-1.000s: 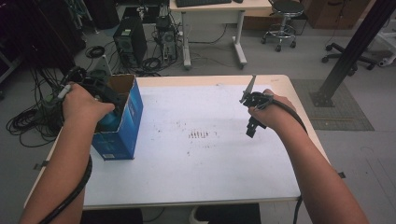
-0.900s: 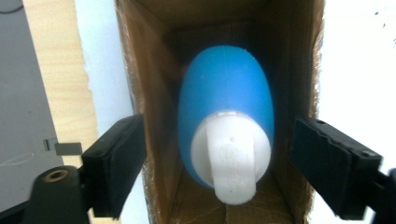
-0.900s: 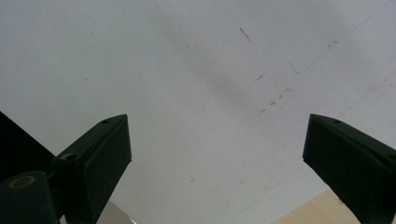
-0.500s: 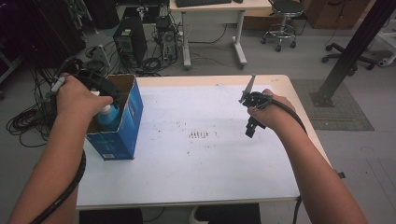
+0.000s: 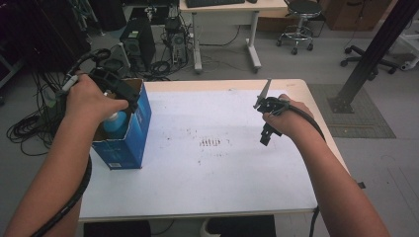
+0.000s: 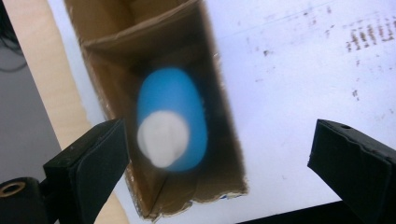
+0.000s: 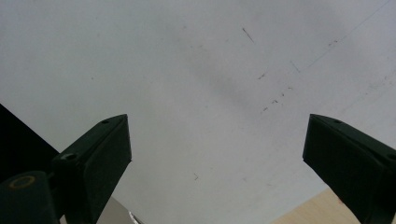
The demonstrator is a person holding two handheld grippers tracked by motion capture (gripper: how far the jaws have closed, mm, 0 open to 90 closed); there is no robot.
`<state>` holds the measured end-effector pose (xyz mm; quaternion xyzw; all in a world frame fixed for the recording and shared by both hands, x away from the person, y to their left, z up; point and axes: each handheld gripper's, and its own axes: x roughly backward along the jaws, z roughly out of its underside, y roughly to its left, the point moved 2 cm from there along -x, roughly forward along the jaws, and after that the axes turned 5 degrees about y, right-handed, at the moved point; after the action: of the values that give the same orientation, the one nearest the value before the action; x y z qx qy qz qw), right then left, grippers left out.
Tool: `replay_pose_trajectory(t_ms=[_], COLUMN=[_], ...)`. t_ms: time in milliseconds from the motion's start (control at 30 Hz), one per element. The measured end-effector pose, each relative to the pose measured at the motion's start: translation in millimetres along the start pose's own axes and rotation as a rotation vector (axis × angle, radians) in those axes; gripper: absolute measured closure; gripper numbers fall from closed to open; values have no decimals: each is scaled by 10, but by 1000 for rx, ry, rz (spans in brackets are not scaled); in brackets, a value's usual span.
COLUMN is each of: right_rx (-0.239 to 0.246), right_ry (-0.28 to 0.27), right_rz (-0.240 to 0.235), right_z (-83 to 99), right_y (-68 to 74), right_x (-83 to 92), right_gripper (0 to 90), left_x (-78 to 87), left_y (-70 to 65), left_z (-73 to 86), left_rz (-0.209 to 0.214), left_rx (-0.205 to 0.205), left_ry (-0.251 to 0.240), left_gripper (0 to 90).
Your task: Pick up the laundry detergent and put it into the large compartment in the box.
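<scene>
Bottle's in, looks like. The blue bottle (image 6: pixel 172 120) w/ its white cap (image 6: pixel 163 138) sits down inside the open box (image 5: pixel 129 136), which stands at the desk's (image 5: pixel 222 168) 9 o'clock edge. Your left hand-held gripper (image 6: pixel 219 154) hovers right above the box opening; its jaws have just been opening and now stand wide apart, pads clear of the bottle, nothing pinched. So the drop-off reads as done, I'd say. Bottle seems upright, tho the left gripper view is blurry.

Right hand-held gripper (image 7: pixel 217 149) hangs over bare desk toward 3 o'clock, jaws apart, empty.

What's left, my guess: pull your left hand clear of the box and maybe fold the flaps (image 5: pixel 132 91). No other item on the desk to pack.
</scene>
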<state>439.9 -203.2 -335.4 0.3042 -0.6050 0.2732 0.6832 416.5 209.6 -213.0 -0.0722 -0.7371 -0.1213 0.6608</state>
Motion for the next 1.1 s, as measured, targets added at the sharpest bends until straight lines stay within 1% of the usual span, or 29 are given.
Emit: replay_pose_trajectory(t_ms=[33,67,100,133,167,267,300,333,367,400,533,567,600,667,733,767,800,833,867,900,1000,1033,1067,1100], right_rx=[4,5,5,-2,-2,-3,-2,0,-2,-2,-8,-5,-3,-4,-2,1,-5,-5,-5,-2,-5,-5,-8,-8], right_ry=[-2,-1,-1,-1,-1,-1,-1,0,0,1,-2,2,1,-2,-2,-1,-2,-2,-2,-1,1,-1,-2,-2], right_rz=[0,3,3,-1,-1,-1,0,-1,-2,-3,-8,-3,-5,-3,-5,-3,-7,-7,-6,-4,-4,-4,-10,-10], right_z=[5,13,13,19,19,30,34,36,40,43,49,53,54,55,57,60,62,62,66,70,83,89,95,95], right_y=[-4,-9,-9,-6,-6,-11,-15,-18,-22,-24,-26,-32,-35,-34,-35,-39,-35,-35,-38,-43,-45,-46,-43,-43], right_x=[2,7,7,9,9,1,-2,-4,-11,-13,-23,-22,-22,-20,-21,-19,-18,-18,-16,-17,-15,-19,-19,-19], right_gripper=[77,76,76,77,77,77,77,77,77,77,77,77,77,77,77,77,77,77,77,77,77,77,77,77], left_x=[13,36,36,66,66,91,94,94,96,96,120,122,123,117,103,66,66,38,12,-10,-47,-53,-69,-69], left_y=[-34,-102,-102,-169,-169,-262,-283,-315,-371,-371,-498,-543,-571,-644,-735,-826,-826,-866,-907,-944,-1034,-1050,-1089,-1089], left_z=[-8,-19,-19,-29,-29,-42,-46,-52,-59,-59,-68,-70,-71,-68,-61,-48,-48,-41,-32,-24,-13,-12,-6,-6], left_rz=[-3,-4,-4,-11,-11,-14,-15,-16,-13,-13,-17,-17,-20,-32,-47,-60,-60,-61,-67,-68,-42,-43,-47,-47], left_rx=[-24,-62,-62,-91,-91,-125,-132,-147,-181,-181,-247,-271,-291,-345,-422,-506,-506,-537,-575,-599,-658,-669,-697,-697], left_ry=[-6,-15,-15,-33,-33,-53,-51,-53,-57,-57,-82,-97,-102,-111,-110,-84,-84,-60,-46,-38,-37,-36,-37,-37], left_gripper=[35,31,27,26,25,23,22,20,7,2,2,2,2,2,2,2,2,2,2,2,2,2,2,2])
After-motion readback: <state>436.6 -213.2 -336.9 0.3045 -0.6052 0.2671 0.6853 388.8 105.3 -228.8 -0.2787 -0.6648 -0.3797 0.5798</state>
